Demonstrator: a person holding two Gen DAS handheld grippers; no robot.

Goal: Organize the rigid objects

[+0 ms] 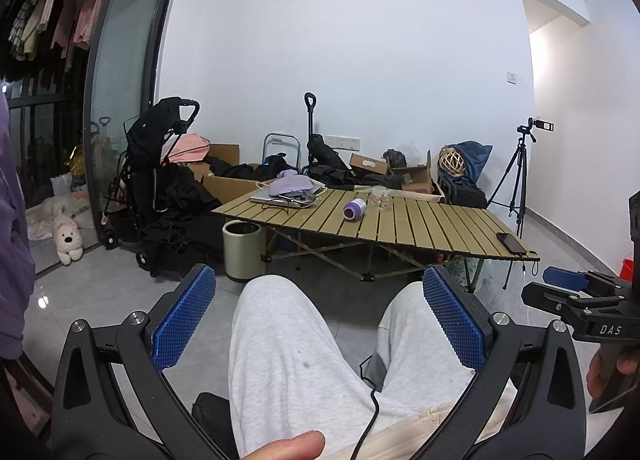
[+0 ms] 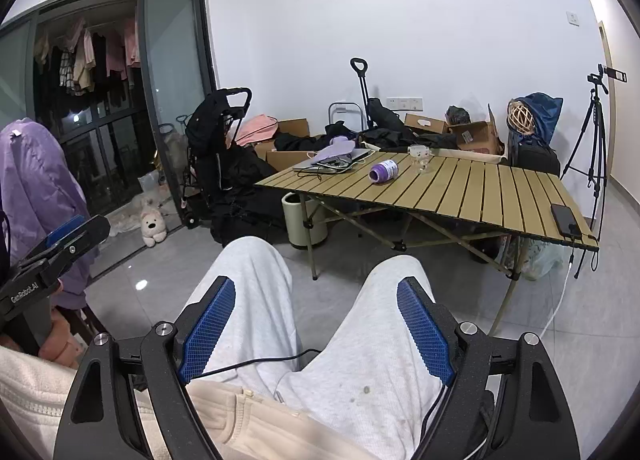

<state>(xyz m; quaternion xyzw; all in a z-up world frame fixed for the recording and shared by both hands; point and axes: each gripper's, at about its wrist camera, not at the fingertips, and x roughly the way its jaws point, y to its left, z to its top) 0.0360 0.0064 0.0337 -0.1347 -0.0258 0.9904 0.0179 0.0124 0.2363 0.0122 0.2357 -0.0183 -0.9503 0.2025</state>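
Observation:
A purple canister (image 1: 354, 209) (image 2: 383, 171) lies on its side on the slatted folding table (image 1: 440, 227) (image 2: 500, 195). Beside it stands a clear glass cup (image 1: 380, 193) (image 2: 420, 153). A laptop with a purple pouch on top (image 1: 289, 188) (image 2: 334, 157) sits at the table's far left, and a black phone (image 1: 511, 242) (image 2: 565, 219) lies near the right edge. My left gripper (image 1: 318, 280) hangs open over the person's grey-trousered knees, far short of the table. My right gripper (image 2: 316, 288) is open too, held above the lap.
A cream bin (image 1: 243, 250) (image 2: 304, 221) stands under the table's left end. A black stroller (image 1: 160, 179) (image 2: 218, 163), cardboard boxes and bags crowd the back wall. A tripod (image 1: 518, 175) (image 2: 594, 131) stands at the right. A plush dog (image 1: 68, 240) (image 2: 153, 225) lies by the glass door.

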